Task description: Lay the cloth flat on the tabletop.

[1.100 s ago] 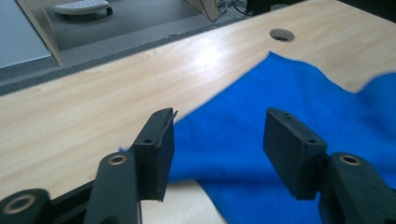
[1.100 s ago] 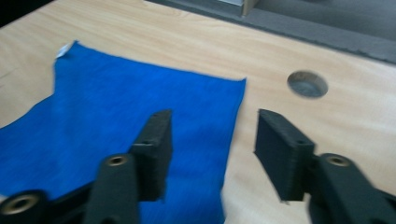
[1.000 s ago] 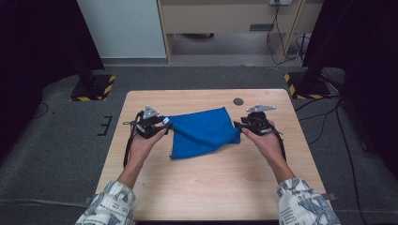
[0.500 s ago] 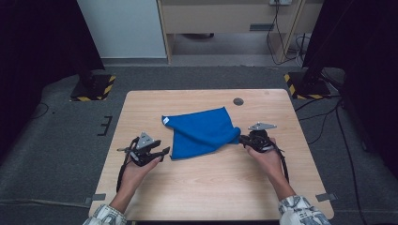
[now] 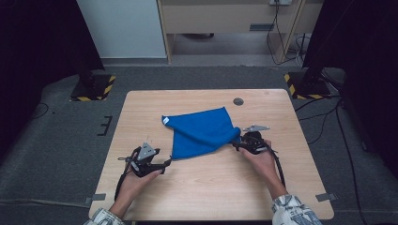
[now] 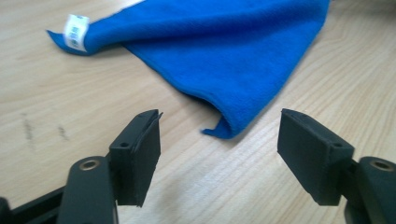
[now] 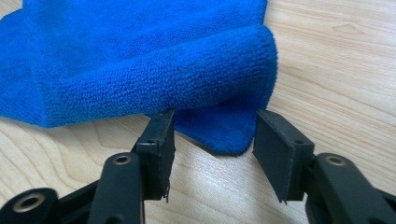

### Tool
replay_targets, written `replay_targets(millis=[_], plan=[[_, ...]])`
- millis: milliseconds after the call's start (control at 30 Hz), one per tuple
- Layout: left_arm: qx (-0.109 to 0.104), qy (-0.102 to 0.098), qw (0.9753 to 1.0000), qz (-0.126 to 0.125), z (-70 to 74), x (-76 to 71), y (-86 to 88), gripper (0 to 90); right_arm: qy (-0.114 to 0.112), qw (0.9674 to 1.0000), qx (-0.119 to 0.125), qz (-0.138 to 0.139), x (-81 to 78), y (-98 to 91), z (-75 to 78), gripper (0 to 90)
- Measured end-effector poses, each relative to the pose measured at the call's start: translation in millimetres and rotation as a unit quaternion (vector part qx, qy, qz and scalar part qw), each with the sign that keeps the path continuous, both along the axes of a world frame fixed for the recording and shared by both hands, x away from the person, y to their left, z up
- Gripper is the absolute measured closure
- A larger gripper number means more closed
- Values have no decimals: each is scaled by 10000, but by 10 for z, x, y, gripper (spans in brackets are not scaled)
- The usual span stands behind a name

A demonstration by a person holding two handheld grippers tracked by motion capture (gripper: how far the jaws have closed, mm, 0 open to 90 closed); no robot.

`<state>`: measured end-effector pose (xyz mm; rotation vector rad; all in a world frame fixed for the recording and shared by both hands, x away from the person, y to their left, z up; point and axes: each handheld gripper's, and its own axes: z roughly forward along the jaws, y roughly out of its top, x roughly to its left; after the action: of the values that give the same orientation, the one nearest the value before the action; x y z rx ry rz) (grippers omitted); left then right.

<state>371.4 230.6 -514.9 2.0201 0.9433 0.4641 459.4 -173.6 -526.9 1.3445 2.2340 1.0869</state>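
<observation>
A blue cloth [image 5: 202,131] lies folded on the wooden table [image 5: 206,197], its white label [image 5: 165,121] at the far left corner. My left gripper [image 5: 166,162] rests low on the table, just short of the cloth's near-left corner. Its jaws have just been opening and stand wide apart in the left gripper view [image 6: 219,116], with the cloth [image 6: 224,46] corner lying just ahead of the tips. My right gripper [image 5: 237,143] is at the cloth's right corner. Its jaws [image 7: 214,116] have just been opening too; the cloth [image 7: 140,70] corner lies between the tips, not pressed.
A small dark round hole [image 5: 238,101] sits in the tabletop behind the cloth. Black stands with yellow-and-black striped feet [image 5: 94,86] [image 5: 305,84] flank the table's far corners on the grey floor. Bare wood lies between the cloth and the table's near edge.
Both hands have drawn back toward the near edge and sunk to the table. The left gripper has come away from the cloth's far-left corner, and the cloth now lies flat.
</observation>
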Motion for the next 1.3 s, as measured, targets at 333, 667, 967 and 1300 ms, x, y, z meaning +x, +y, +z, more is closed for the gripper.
replay_targets(millis=[333,667,967,1300], plan=[[109,133,9997,-157,-86,37,-100,218,-122,9996,-256,21,5,79,-69,578],[184,110,9995,-251,-121,69,-198,264,-80,9996,-250,73,-1,100,-59,879],[319,217,9990,-213,-136,189,-272,459,-106,9997,-178,154,-17,107,-34,886],[563,133,9980,-255,-99,264,-363,842,-186,9994,-140,269,-61,85,48,888]])
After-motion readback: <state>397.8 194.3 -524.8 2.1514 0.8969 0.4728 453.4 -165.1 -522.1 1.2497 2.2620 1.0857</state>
